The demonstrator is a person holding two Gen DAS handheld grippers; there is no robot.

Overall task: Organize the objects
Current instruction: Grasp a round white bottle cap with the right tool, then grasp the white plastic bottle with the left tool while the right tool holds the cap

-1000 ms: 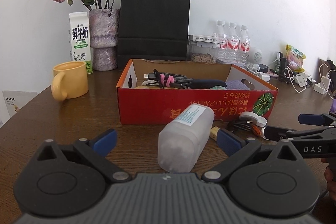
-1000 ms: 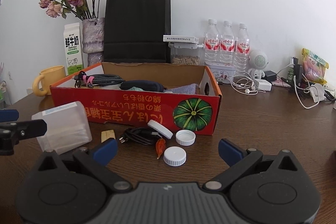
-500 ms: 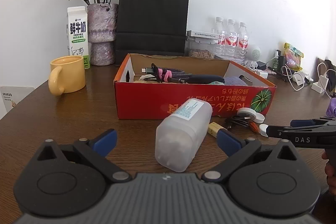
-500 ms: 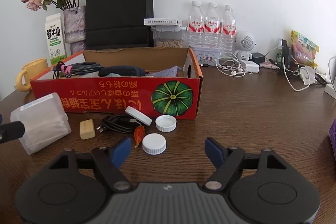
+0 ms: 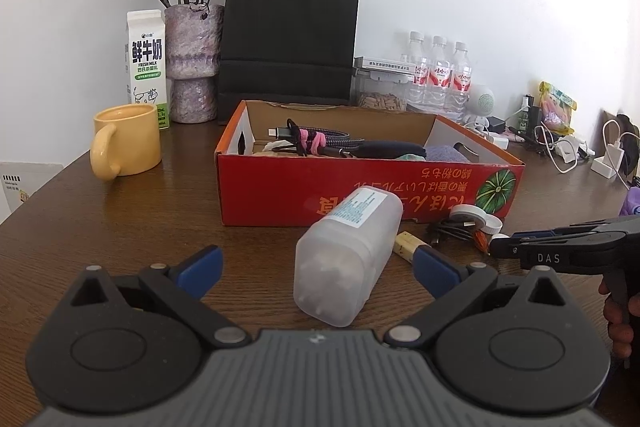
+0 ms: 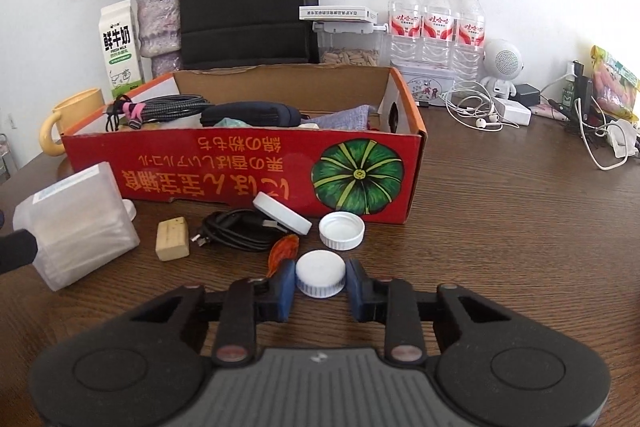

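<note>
R gripper [image 6: 320,285] closed on white cap [image 6: 320,273], pads touching both sides, cap on desk [image 6: 500,247] just in front of red box [image 6: 240,167]. L gripper [image 5: 316,267] wide open, frosted bottle [image 5: 348,255] lying on its side between the fingers w/o contact, also in front of box. Second cap [image 6: 341,230], black cable [image 6: 236,233], cork block [image 6: 172,239] near box front wall.
</note>
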